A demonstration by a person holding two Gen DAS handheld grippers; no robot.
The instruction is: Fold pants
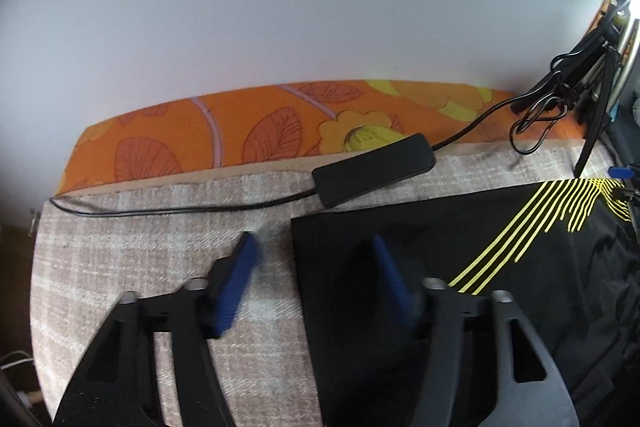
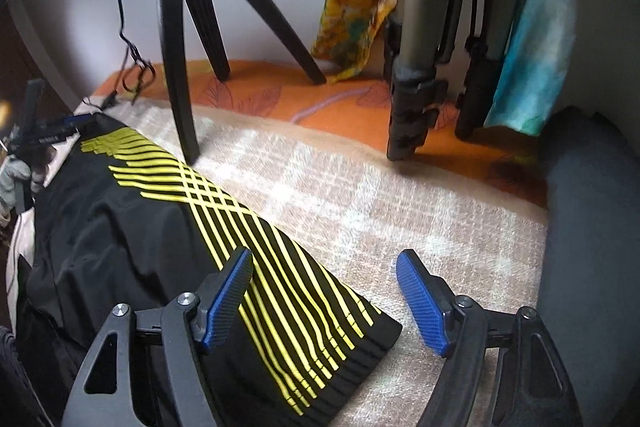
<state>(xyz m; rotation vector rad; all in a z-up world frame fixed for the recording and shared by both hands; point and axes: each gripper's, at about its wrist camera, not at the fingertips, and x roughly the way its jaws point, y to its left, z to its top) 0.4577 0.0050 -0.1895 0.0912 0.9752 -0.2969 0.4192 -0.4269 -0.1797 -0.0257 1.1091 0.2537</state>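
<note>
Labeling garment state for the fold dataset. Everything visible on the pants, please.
The pants are black, thin, soft-looking fabric with bright yellow stripes that cross midway and run to a ribbed black end. They lie flat on the plaid blanket, lightly wrinkled in the black area. A straight edge and corner show by the left gripper; the right gripper straddles the striped edge. Both are open, neither gripping. A tripod foot stands beside them.

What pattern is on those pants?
Black pants with thin yellow stripes that criss-cross; clearest in the right wrist view.
</note>
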